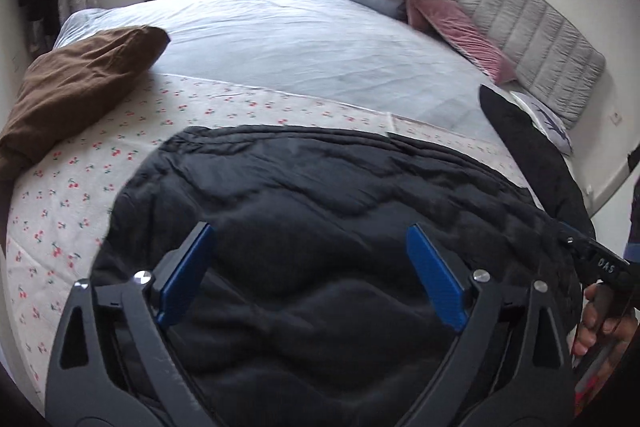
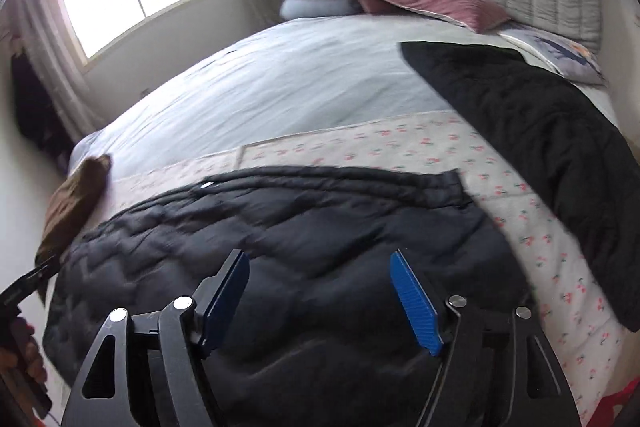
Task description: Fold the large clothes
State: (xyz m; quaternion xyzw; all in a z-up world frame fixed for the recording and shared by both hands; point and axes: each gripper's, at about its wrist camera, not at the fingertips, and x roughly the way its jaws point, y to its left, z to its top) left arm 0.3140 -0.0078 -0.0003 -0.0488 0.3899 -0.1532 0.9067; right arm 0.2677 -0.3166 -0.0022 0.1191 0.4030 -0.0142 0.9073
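Both grippers, left gripper [image 1: 310, 255] and right gripper [image 2: 318, 281], are held wide open and empty above the black quilted padded jacket [image 1: 320, 187], whose sleeve [image 2: 540, 131] probably extends beyond the right one.

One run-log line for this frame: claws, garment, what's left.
left claw open, over black quilted jacket | right claw open, holding nothing | jacket flat on bed, sleeve spread out right | fold not yet done

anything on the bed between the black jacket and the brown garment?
Only bare cherry-print sheet between black jacket and brown garment, per the left wrist view.
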